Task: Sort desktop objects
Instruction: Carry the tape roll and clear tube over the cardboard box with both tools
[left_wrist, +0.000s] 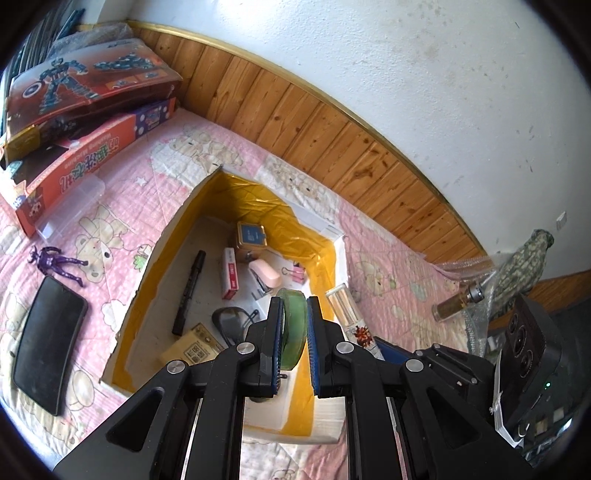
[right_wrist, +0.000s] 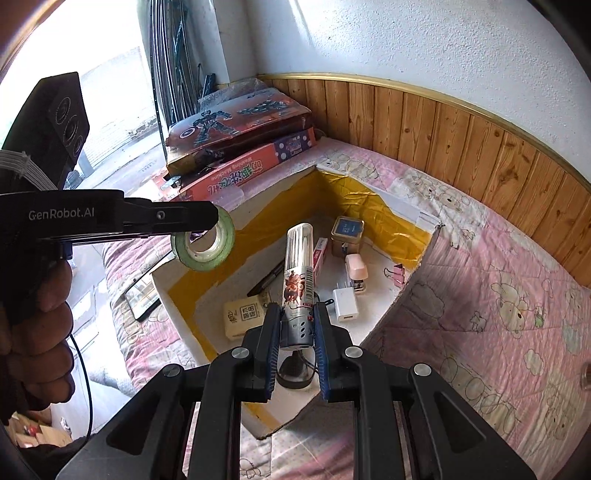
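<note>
My left gripper (left_wrist: 294, 306) is shut on a green tape roll (left_wrist: 295, 328) and holds it above the open white box (left_wrist: 147, 280) with yellow-taped walls. The roll also shows in the right wrist view (right_wrist: 203, 243), at the tip of the left gripper (right_wrist: 207, 221). My right gripper (right_wrist: 297, 314) is shut on a clear tube with a printed label (right_wrist: 299, 277), held over the same box (right_wrist: 402, 295). The tube's end shows in the left wrist view (left_wrist: 347, 310). Inside the box lie a black marker (left_wrist: 190, 291), a pink stapler (left_wrist: 264, 273), a blue tin (left_wrist: 251, 236), a white charger (right_wrist: 345, 306) and other small items.
A black phone (left_wrist: 48, 343) and a purple figure (left_wrist: 59, 264) lie on the pink quilt (left_wrist: 122, 206) left of the box. Stacked toy boxes (left_wrist: 85, 110) stand at the far left. A wood-panelled wall (left_wrist: 332, 136) runs behind. A small brown bottle (left_wrist: 454, 304) lies at the right.
</note>
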